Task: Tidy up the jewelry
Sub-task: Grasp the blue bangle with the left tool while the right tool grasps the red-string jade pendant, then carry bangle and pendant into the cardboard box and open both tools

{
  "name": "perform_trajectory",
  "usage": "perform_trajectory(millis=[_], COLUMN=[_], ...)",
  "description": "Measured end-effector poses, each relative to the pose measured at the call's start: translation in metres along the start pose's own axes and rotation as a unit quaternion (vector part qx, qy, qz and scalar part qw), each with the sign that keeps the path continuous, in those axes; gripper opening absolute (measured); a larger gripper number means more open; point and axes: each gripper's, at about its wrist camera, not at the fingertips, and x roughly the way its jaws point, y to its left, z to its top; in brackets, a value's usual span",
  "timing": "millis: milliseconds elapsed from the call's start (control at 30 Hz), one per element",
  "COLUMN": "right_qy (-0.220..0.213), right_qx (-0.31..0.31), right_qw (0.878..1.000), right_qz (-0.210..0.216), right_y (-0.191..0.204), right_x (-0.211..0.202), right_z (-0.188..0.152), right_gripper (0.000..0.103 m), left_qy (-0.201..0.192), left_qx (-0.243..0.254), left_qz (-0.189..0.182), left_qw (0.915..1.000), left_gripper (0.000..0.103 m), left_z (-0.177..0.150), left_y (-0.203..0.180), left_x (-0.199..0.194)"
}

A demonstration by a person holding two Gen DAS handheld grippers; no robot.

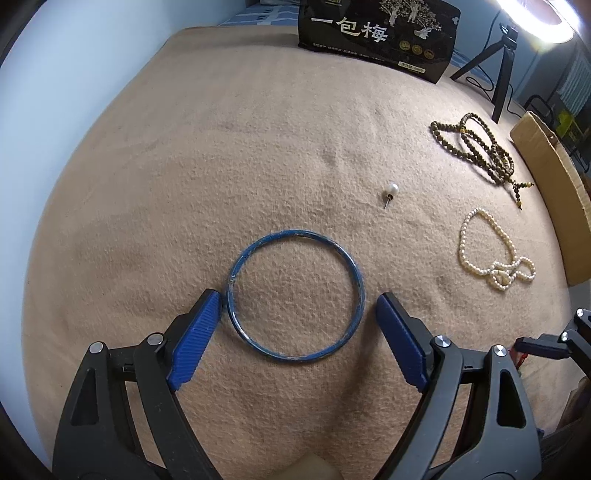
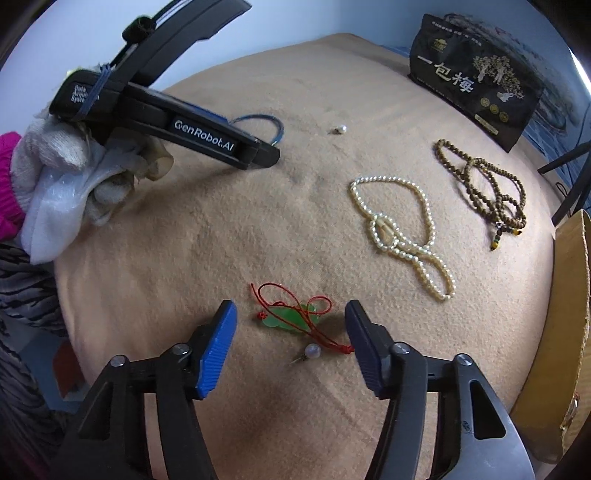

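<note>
A blue bangle (image 1: 354, 273) lies flat on the tan blanket (image 1: 221, 166), between the open fingers of my left gripper (image 1: 298, 300). A pearl earring (image 1: 390, 190), a pearl necklace (image 1: 495, 254) and a brown bead string (image 1: 480, 147) lie to the right. In the right wrist view my right gripper (image 2: 291, 313) is open around a green jade pendant on red cord (image 2: 291, 317), with a second pearl earring (image 2: 311, 350) just below it. The pearl necklace (image 2: 402, 225), the bead string (image 2: 487, 184) and the bangle (image 2: 277, 127) also show there.
A black snack bag (image 1: 376, 33) stands at the blanket's far edge. A cardboard box (image 1: 554, 177) sits at the right edge, also in the right wrist view (image 2: 557, 332). A tripod (image 1: 495, 70) and ring light stand beyond. The gloved hand (image 2: 74, 173) holds the left gripper.
</note>
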Motion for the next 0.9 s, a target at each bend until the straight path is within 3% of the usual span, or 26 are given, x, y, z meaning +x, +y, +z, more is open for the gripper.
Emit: perform_trajectory(millis=[167, 200, 433, 900], right_qy=[0.009, 0.009, 0.003, -0.034], right_qx=[-0.011, -0.011, -0.007, 0.005], right_qw=[1.000, 1.000, 1.000, 0.999], right_qz=[-0.007, -0.007, -0.004, -0.026], right_y=[0.002, 0.002, 0.001, -0.002], right_x=[0.007, 0.007, 0.007, -0.016], right_z=[0.003, 0.003, 0.006, 0.007], right_gripper=[0.040, 0.031, 0.031, 0.031], left_qy=[-0.001, -0.001, -0.005, -0.017], left_qx=[-0.001, 0.000, -0.007, -0.005], left_qz=[0.001, 0.003, 0.008, 0.014], left_qw=[1.0000, 1.0000, 0.9999, 0.9997], left_gripper=[0.087, 0.086, 0.075, 0.075], left_z=[0.000, 0.000, 0.001, 0.003], left_y=[0.001, 0.001, 0.004, 0.004], left_x=[-0.001, -0.001, -0.004, -0.010])
